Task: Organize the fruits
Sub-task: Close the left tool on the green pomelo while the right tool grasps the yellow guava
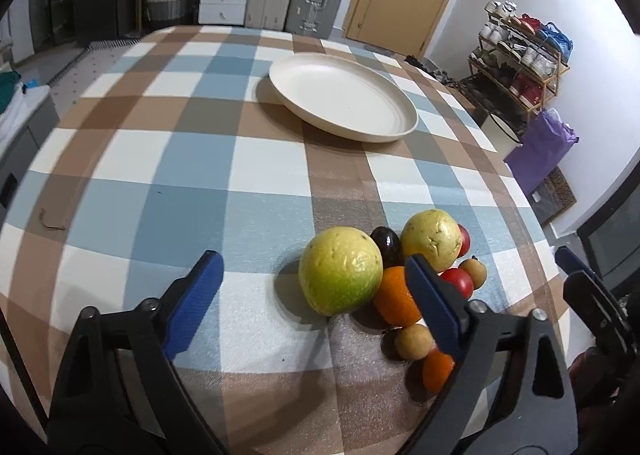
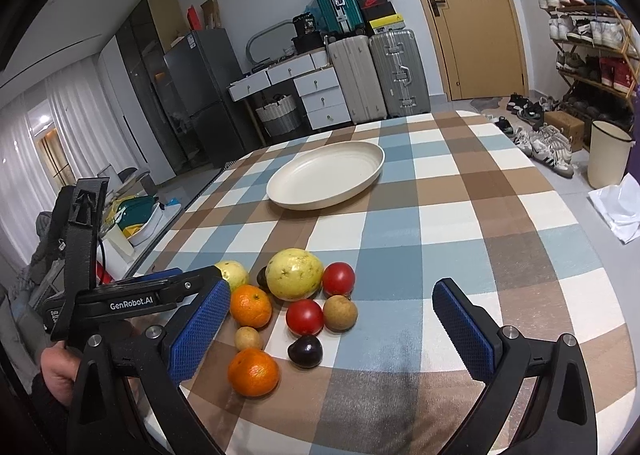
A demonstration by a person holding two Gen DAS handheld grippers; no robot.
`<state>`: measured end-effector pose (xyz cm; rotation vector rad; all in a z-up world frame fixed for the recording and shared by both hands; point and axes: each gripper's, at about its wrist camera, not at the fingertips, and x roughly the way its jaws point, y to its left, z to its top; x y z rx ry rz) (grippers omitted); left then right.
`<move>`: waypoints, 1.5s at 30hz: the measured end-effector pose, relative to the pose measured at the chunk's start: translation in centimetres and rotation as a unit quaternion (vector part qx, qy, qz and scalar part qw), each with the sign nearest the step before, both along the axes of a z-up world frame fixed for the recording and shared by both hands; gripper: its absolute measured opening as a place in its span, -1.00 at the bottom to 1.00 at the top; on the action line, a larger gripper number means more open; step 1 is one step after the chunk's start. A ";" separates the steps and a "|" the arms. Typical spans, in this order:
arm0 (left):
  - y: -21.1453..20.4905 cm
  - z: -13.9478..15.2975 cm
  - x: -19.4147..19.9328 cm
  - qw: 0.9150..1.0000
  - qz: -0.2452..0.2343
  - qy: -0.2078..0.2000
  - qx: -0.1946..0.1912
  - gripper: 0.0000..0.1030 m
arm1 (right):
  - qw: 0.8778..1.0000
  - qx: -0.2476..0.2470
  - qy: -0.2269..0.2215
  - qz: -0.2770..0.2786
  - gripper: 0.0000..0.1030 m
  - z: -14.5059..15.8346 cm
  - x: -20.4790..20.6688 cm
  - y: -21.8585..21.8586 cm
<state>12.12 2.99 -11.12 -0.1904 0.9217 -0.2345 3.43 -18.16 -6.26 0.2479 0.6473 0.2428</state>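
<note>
- A checked tablecloth (image 2: 460, 215) in brown, blue and white is covering the whole table and carrying everything else.
- A cream oval plate (image 2: 288, 197) is sitting toward the far side of the cloth with nothing in it, well apart from the fruit.
- The right gripper (image 2: 332, 327) is hanging over the near edge with its blue pads (image 2: 464, 335) standing wide and gripping nothing; the fruit cluster is lying between and just ahead of them.
- The left gripper (image 1: 316, 279) is coming in from the left of the cluster, its pads (image 1: 196, 303) spread wide around the nearer large fruit without pressing on it; a hand (image 2: 60, 371) is holding its handle.
- Two yellow-green guavas are the biggest fruit: one (image 1: 340, 271) is sitting between the left gripper's fingers, the other (image 2: 294, 274) is lying at the far middle of the cluster.
- Two oranges are lying on the cluster's left: one (image 2: 251, 305) beside the guavas, one (image 2: 253, 372) nearest the table edge.
- Two red tomatoes (image 2: 338, 278) (image 2: 305, 317) are sitting on the right of the cluster.
- Two small tan round fruits (image 2: 340, 313) (image 2: 248, 338) are nestling among them.
- A dark plum (image 2: 305, 351) is resting at the front, just below the nearer tomato.
</note>
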 end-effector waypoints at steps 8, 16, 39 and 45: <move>0.1 -1.5 1.6 0.998 -0.025 0.036 -0.046 0.43 | 1.000 0.003 0.005 0.012 1.00 -0.5 0.9 0.1; 1.1 -2.4 2.6 0.991 -0.053 0.056 -0.110 -0.10 | 1.000 -0.002 0.015 0.024 1.00 -0.9 2.1 0.8; 3.6 -3.3 3.3 0.979 -0.067 0.077 -0.175 -0.11 | 0.984 -0.073 0.075 0.142 0.64 -2.9 8.2 5.2; 3.9 -3.4 3.7 0.979 -0.065 0.079 -0.176 -0.11 | 0.981 -0.085 0.081 0.154 0.62 -3.4 8.8 5.8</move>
